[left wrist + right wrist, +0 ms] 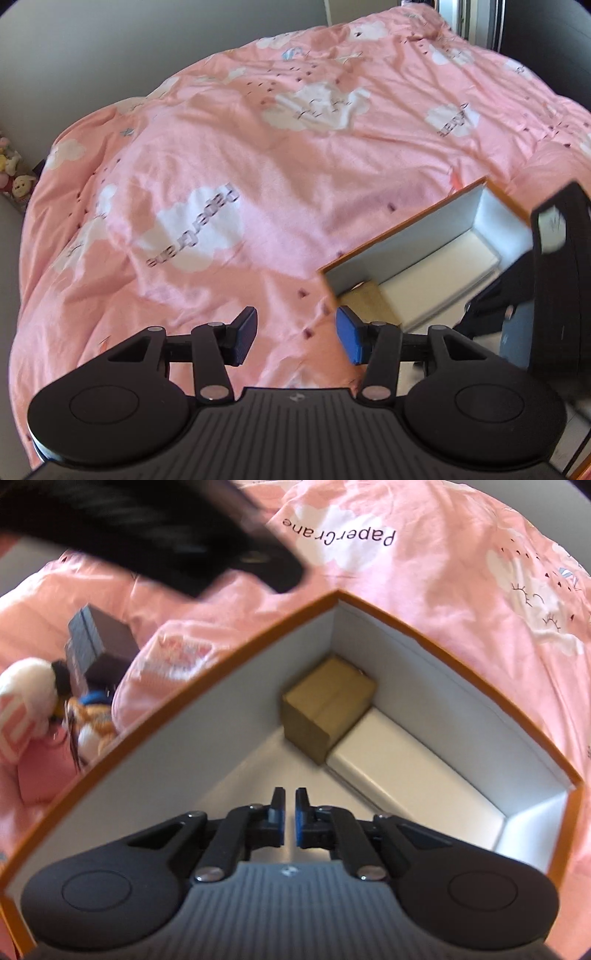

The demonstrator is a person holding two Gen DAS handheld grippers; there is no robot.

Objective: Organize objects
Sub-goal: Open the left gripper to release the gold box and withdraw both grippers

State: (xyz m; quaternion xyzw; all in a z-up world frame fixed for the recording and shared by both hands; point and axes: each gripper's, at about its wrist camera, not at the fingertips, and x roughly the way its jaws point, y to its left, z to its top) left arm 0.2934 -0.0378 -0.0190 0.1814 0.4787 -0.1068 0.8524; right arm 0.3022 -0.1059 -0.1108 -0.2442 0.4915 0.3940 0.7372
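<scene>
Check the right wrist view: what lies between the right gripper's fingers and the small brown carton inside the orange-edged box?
Nothing: only bare white box floor runs from the right gripper to the brown carton, as the right wrist view shows.

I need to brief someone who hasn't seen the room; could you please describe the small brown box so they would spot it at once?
On the pink bedspread sits an open orange-edged box with white inner walls. In its far corner stands the small brown cardboard box, touching a flat white box; it is the only brown thing inside.
</scene>
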